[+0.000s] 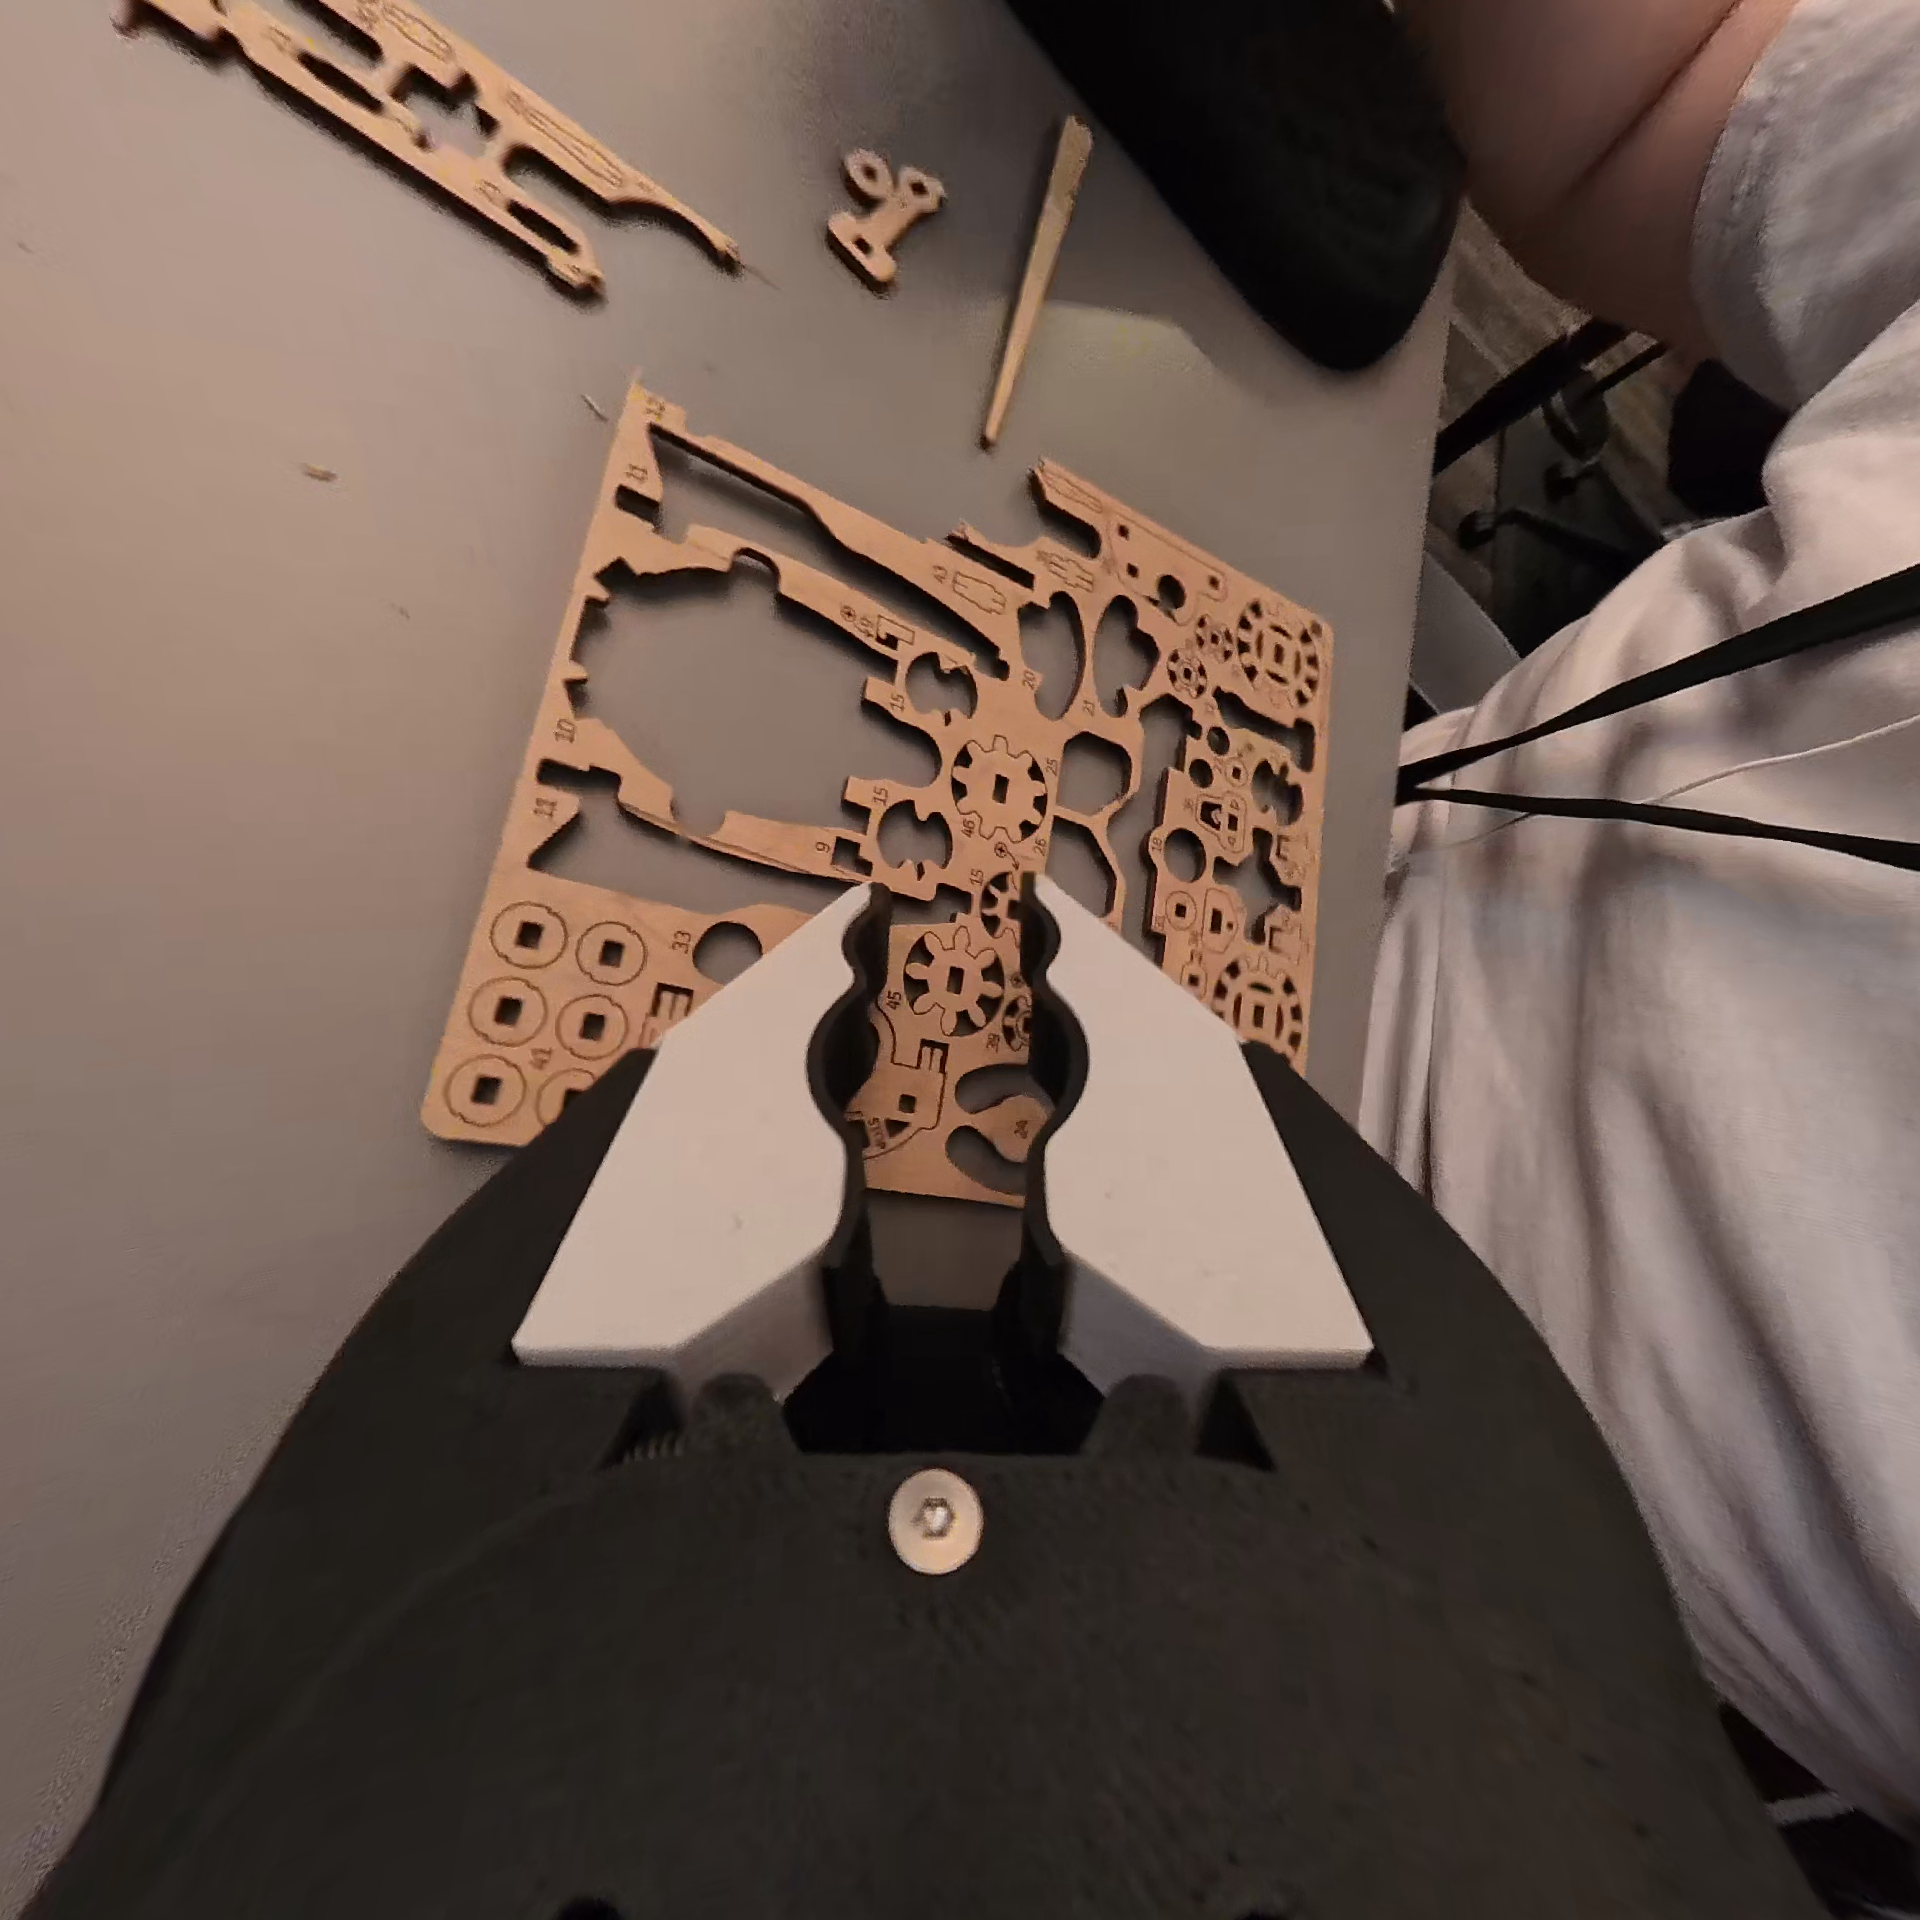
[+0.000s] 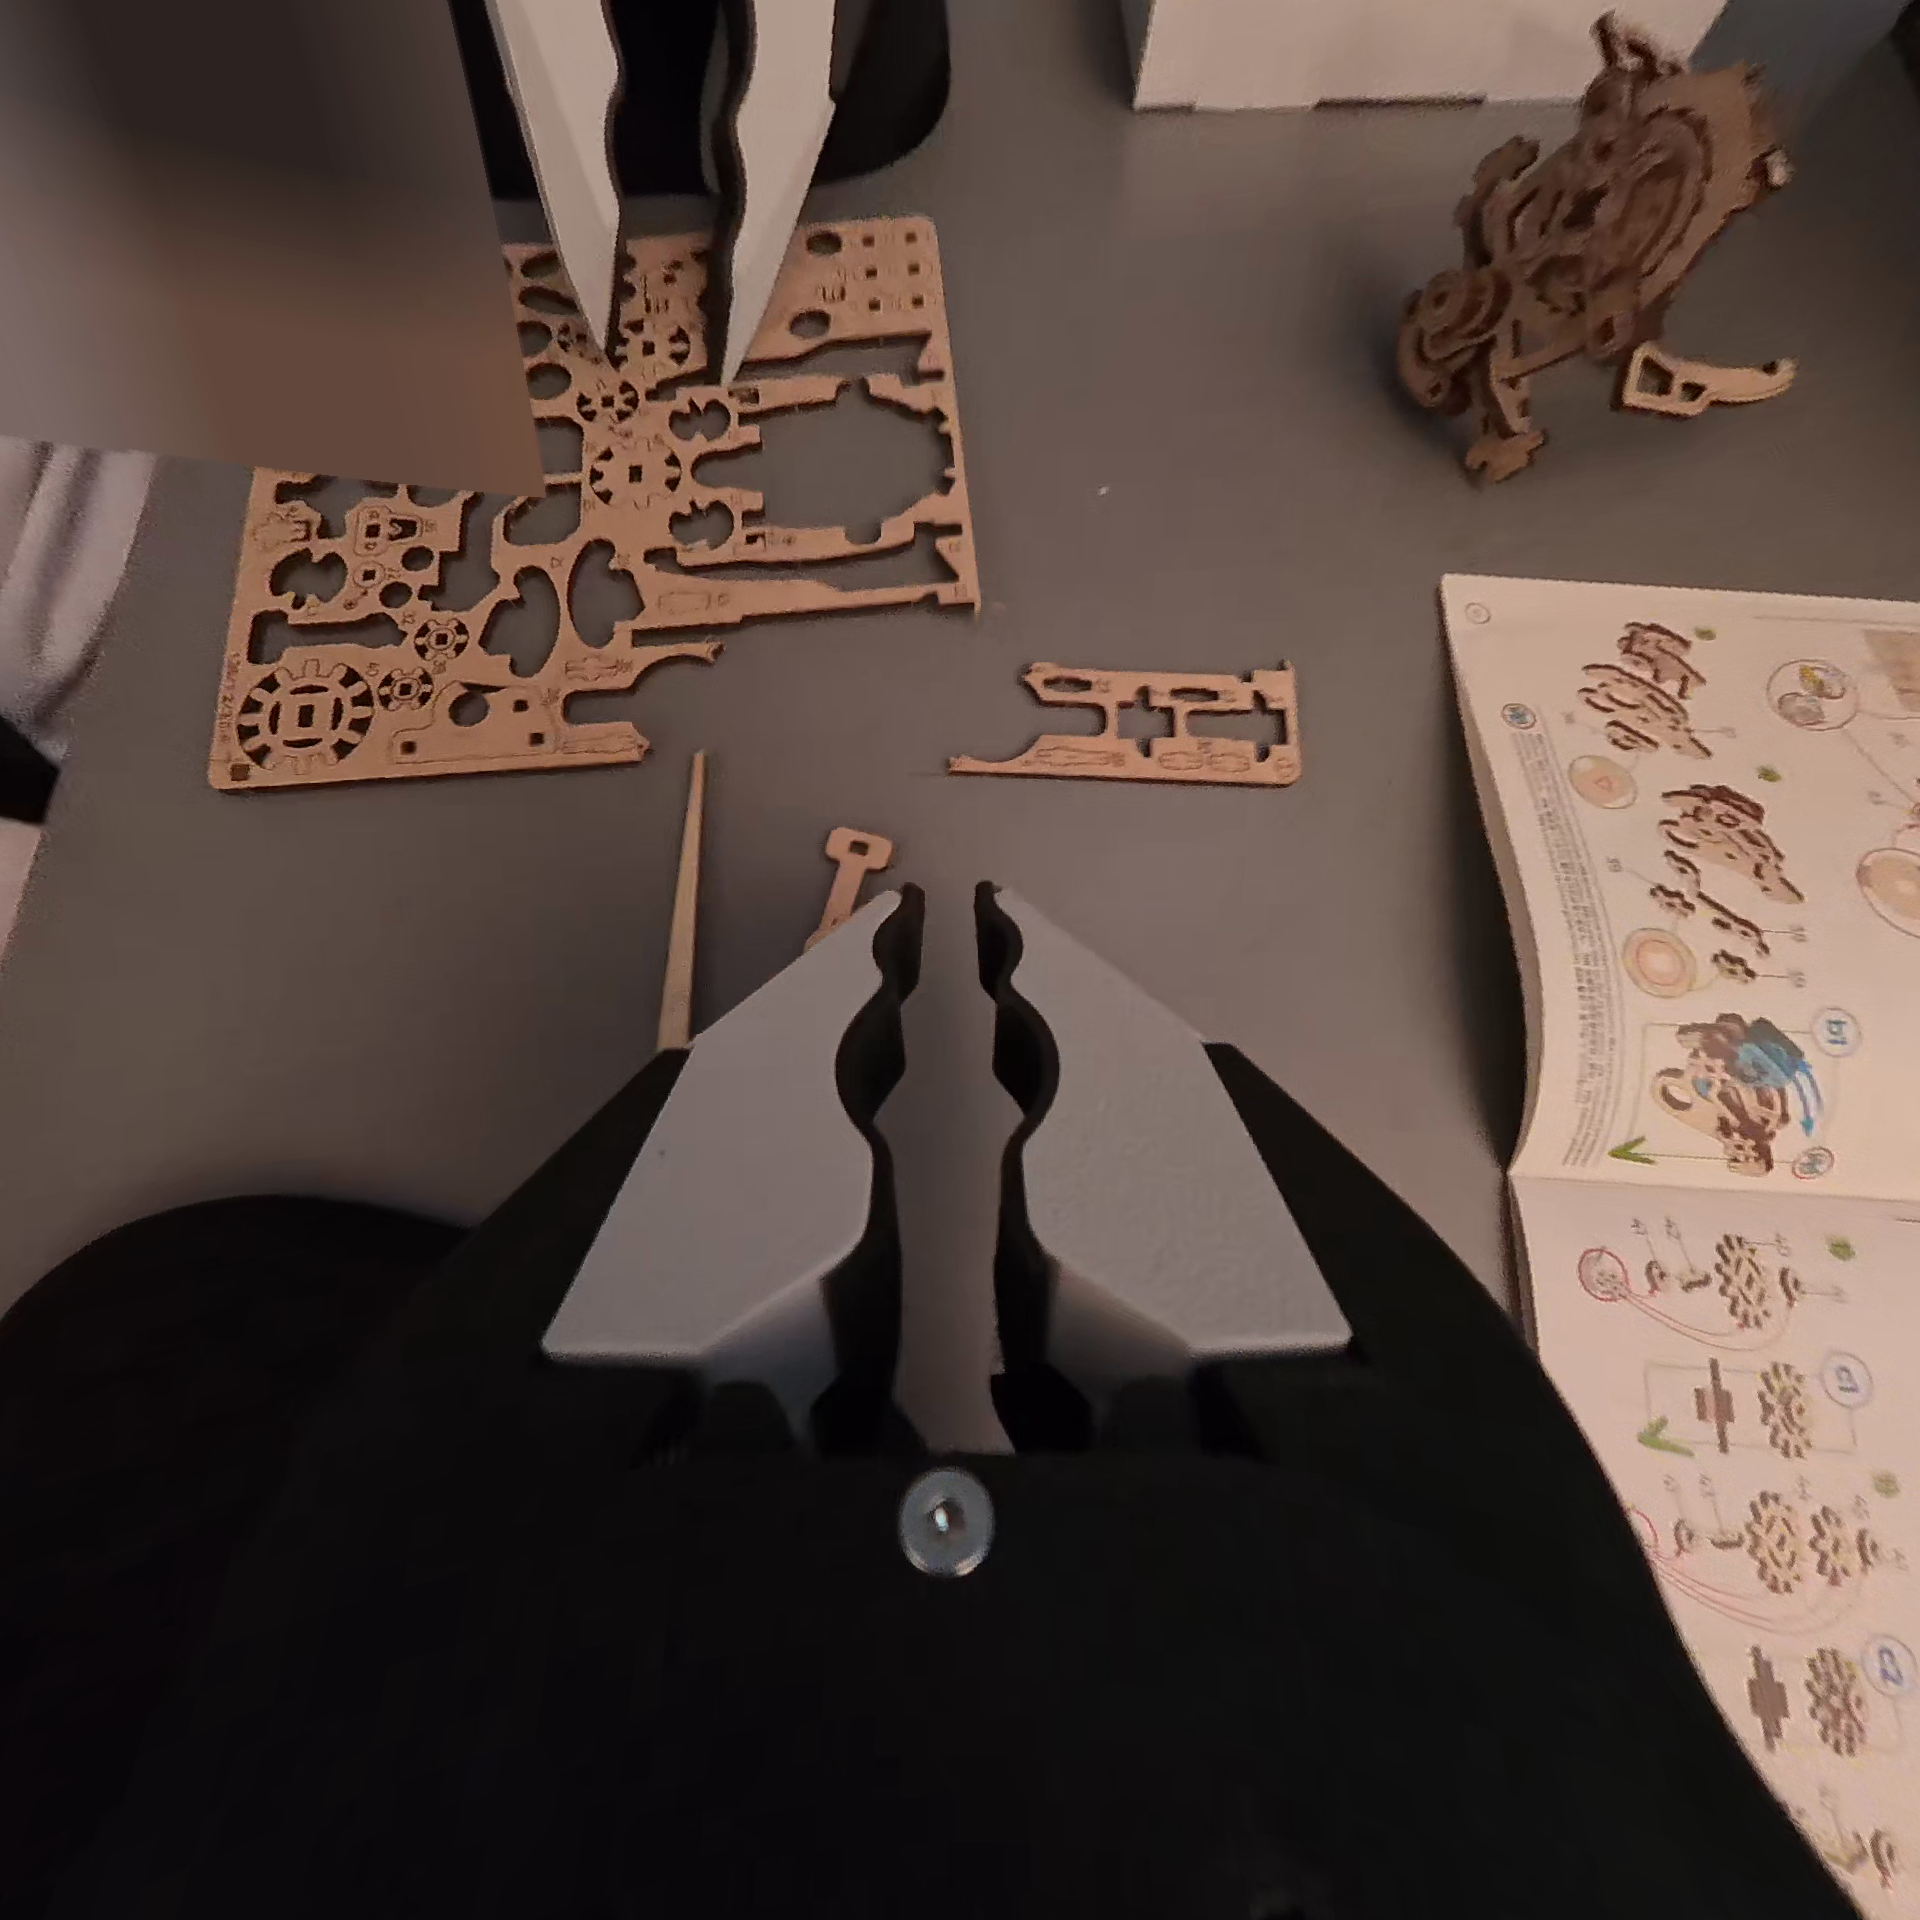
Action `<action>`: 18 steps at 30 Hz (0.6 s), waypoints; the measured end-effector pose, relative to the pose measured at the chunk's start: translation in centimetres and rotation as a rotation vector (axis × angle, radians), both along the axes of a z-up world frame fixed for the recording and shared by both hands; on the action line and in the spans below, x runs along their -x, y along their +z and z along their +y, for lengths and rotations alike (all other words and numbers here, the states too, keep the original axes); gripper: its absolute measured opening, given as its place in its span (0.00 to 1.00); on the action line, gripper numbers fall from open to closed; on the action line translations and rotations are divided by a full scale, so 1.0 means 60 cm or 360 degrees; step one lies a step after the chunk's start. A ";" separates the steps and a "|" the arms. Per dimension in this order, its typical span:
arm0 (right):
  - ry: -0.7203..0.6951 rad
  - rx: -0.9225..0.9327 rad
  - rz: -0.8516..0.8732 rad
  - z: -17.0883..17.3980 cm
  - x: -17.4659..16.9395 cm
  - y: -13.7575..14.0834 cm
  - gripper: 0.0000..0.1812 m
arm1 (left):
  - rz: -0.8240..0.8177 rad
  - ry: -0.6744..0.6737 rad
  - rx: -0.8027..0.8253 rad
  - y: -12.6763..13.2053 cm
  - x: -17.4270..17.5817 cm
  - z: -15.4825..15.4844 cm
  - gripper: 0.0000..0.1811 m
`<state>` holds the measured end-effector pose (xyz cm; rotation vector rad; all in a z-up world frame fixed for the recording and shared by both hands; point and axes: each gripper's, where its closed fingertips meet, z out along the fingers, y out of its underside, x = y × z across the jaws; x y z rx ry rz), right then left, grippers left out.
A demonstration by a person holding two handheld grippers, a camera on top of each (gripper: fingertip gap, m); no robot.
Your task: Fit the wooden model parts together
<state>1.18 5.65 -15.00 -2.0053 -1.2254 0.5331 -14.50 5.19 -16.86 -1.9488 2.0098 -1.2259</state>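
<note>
surface: grey table [image 2: 1195, 499], wooden sheet [image 1: 790, 665] flat, booklet [image 2: 1704, 1039] right
left gripper [image 1: 948, 883]: parted, empty
right gripper [image 2: 948, 891]: narrow gap, empty

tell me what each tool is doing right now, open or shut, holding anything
Left tool: open, empty, poised over the wooden parts sheet.
Right tool: open, empty, above the grey table.

From the right wrist view, bare grey table [image 2: 1195, 499] opens at twelve to one o'clock; the flat tan laser-cut wooden sheet [image 2: 852, 582] blocks eleven, the open white instruction booklet [image 2: 1558, 935] three.
</note>
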 end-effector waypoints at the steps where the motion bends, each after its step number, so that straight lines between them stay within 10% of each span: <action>1: -0.0017 -0.0036 0.0035 0.004 -0.002 0.000 0.04 | -0.0003 0.0017 0.0006 0.001 -0.003 0.005 0.13; 18: 0.0217 0.0100 0.0053 -0.071 0.023 -0.013 0.06 | -0.0106 0.0192 -0.0294 0.026 -0.064 0.122 0.29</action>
